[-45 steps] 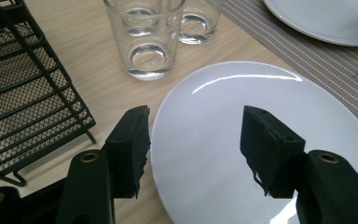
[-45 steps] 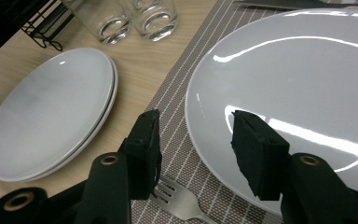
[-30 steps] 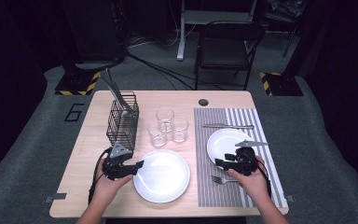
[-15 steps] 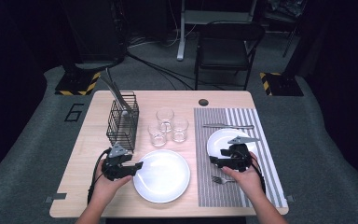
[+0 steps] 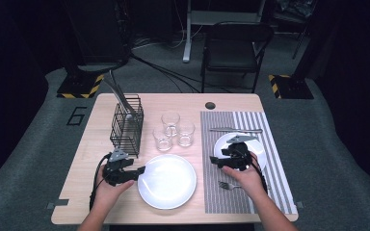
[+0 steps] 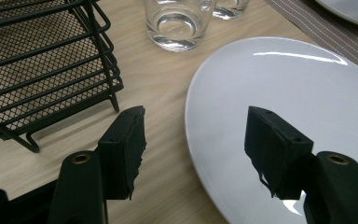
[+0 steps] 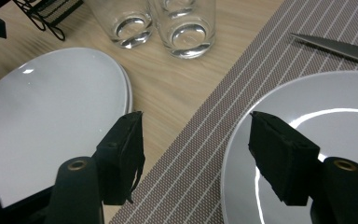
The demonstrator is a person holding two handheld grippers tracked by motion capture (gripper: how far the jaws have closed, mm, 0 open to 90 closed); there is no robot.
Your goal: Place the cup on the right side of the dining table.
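Note:
A large white plate (image 5: 166, 180) lies on the wooden table near its front edge. My left gripper (image 5: 141, 171) is at the plate's left rim and is open. In the left gripper view its jaws (image 6: 196, 135) straddle that rim, one over bare wood and one over the large plate (image 6: 284, 112), without pressing on it. A small white plate (image 5: 259, 147) lies on the striped placemat (image 5: 272, 187). My right gripper (image 5: 216, 161) is open at its left edge. Its jaws (image 7: 196, 140) have just been opening, one over the small plate (image 7: 317, 107), nothing gripped.
Three empty glasses (image 5: 170, 121) stand behind the large plate. A black wire basket (image 5: 126, 127) with utensils stands at the left. A knife (image 5: 236, 130) lies behind the small plate and a fork (image 5: 227, 185) in front of it. A chair stands beyond the table.
My right gripper has moved left and away from me, from over the small plate to its left edge. The left gripper has stayed at the large plate's rim.

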